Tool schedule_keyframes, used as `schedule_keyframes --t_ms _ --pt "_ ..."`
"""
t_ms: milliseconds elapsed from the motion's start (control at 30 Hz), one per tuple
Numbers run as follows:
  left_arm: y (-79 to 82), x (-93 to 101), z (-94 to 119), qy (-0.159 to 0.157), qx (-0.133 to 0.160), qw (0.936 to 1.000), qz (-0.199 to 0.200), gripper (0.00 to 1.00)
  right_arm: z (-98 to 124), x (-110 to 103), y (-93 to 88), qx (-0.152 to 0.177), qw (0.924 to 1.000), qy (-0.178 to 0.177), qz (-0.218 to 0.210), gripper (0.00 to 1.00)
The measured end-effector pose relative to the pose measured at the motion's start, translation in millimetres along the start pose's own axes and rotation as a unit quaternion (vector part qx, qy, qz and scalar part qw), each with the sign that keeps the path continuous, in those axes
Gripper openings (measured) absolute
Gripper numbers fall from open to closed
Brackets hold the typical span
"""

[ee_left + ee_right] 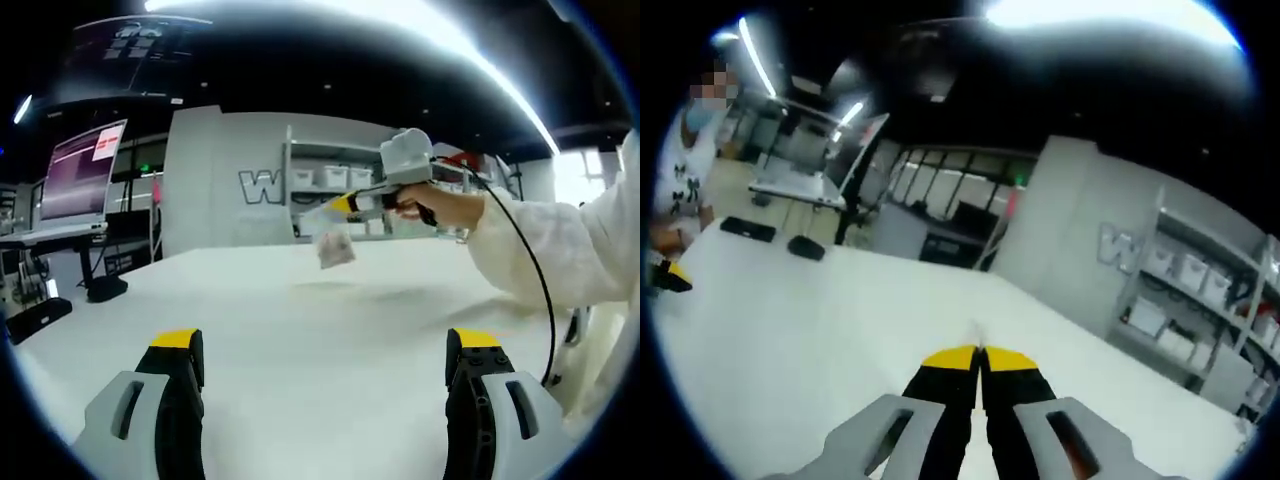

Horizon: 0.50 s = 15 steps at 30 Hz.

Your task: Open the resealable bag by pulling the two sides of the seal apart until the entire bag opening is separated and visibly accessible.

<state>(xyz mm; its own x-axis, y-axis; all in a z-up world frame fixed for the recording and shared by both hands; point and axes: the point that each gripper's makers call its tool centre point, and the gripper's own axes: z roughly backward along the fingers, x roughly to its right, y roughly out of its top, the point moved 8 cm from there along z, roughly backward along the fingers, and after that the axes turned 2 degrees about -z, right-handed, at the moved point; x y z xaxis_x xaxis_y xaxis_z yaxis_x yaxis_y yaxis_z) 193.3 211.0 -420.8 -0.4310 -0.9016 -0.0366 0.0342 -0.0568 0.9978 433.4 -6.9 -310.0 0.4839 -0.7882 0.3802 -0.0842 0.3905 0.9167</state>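
In the left gripper view, a small clear resealable bag [335,246] hangs in the air above the white table [300,330], pinched at its top edge by my right gripper [341,205], which a hand in a white sleeve holds. The bag is well beyond my left gripper [328,345], whose jaws stand wide open with nothing between them. My right gripper [980,352] has its yellow tips pressed together in its own view, and just a pale sliver of the bag [975,332] shows past them. My left gripper's yellow tip [667,276] peeks in at the far left edge.
A monitor on a stand [82,168] sits at the table's left end, with flat dark objects [748,229] near it. Shelves with white bins [330,178] line the wall behind. A black cable [530,260] hangs from my right gripper. A person [685,150] is at the left.
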Motion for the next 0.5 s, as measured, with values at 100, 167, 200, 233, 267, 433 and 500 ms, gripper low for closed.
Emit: schedule_keyframes --t_ms 100,167,200,233,267,433,500 --pt "-0.8 0.4 -0.2 -0.001 -0.001 1.0 0.0 1.0 1.7 -0.6 1.3 0.005 1.0 0.002 -0.003 0.0" --pt "-0.8 0.2 -0.1 -0.001 -0.001 1.0 0.0 1.0 3.4 -1.4 2.3 0.008 1.0 0.003 -0.004 0.0" --pt "-0.6 0.0 0.1 0.0 0.0 1.0 0.0 1.0 3.6 -1.4 2.6 0.009 0.9999 0.004 -0.004 0.0" --pt "-0.4 -0.2 0.3 0.0 0.0 1.0 0.0 1.0 4.0 -1.5 2.9 0.009 0.9999 0.005 -0.004 0.0" --pt "-0.4 -0.6 0.4 0.001 0.001 1.0 0.001 1.0 4.6 -1.9 3.0 0.009 0.9999 0.006 -0.003 0.0" --pt "-1.8 -0.2 0.6 0.0 -0.001 1.0 0.001 1.0 7.7 -2.8 2.5 0.01 0.9999 0.007 -0.002 0.0" --pt "-2.1 0.4 0.8 -0.001 -0.001 1.0 0.002 1.0 8.5 -3.0 2.1 0.01 0.9999 0.008 -0.003 0.0"
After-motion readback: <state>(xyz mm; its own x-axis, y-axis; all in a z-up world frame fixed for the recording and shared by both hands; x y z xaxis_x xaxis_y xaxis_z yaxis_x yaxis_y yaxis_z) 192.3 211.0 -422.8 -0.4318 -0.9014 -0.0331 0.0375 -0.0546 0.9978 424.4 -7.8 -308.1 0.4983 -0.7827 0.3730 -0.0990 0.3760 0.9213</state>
